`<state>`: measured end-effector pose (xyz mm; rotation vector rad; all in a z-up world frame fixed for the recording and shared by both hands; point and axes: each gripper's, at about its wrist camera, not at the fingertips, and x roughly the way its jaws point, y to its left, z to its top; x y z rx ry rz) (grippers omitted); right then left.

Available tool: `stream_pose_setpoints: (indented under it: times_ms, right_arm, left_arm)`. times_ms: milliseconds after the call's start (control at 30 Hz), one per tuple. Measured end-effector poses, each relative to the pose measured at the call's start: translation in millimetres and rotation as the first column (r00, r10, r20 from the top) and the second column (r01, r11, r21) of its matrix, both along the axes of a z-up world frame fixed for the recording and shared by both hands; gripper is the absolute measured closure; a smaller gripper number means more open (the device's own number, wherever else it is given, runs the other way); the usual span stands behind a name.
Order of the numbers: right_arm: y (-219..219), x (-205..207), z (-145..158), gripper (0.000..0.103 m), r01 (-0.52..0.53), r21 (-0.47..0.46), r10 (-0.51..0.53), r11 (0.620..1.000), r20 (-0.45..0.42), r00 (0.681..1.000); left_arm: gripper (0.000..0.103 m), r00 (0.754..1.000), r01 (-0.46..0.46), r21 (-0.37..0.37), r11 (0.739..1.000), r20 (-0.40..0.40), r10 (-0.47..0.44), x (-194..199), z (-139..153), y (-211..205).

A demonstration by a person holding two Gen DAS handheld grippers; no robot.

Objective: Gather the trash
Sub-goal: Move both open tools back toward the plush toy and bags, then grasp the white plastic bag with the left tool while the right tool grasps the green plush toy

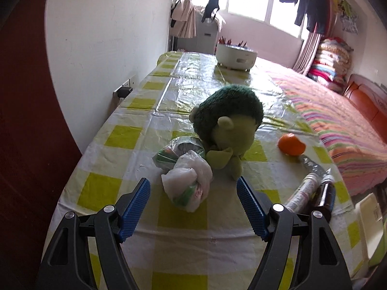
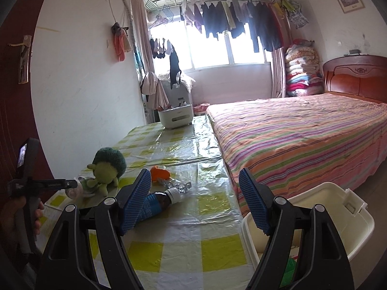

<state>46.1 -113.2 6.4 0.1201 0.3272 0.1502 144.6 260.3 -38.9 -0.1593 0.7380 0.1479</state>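
Note:
A crumpled white plastic bag (image 1: pixel 187 182) lies on the checked table (image 1: pixel 169 220), just ahead of my open, empty left gripper (image 1: pixel 193 188). Behind the bag sits a crumpled wrapper (image 1: pixel 179 151). A brown bottle with a blue label (image 2: pixel 158 201) lies on the table behind my right gripper's left finger; it also shows at the right in the left wrist view (image 1: pixel 325 197), beside a foil wrapper (image 1: pixel 303 193). My right gripper (image 2: pixel 194 180) is open and empty over the table's near right part. A white bin (image 2: pixel 321 215) stands off the table's right edge.
A green plush toy (image 1: pixel 227 123) sits behind the bag. An orange (image 1: pixel 291 143) lies to its right. A white pot (image 1: pixel 235 54) stands at the table's far end. A striped bed (image 2: pixel 302 130) borders the table on the right, a wall on the left.

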Motion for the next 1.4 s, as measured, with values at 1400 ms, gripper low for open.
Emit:
stream_pose_setpoints:
  times_ms: [1400]
  right_arm:
    - [198, 155, -18, 0.018, -0.426, 0.105, 0.436, 0.899, -0.325, 0.839]
  left_arm:
    - [0.066, 0.995, -0.099, -0.103, 0.990, 0.017, 0.102, -10, 3, 47]
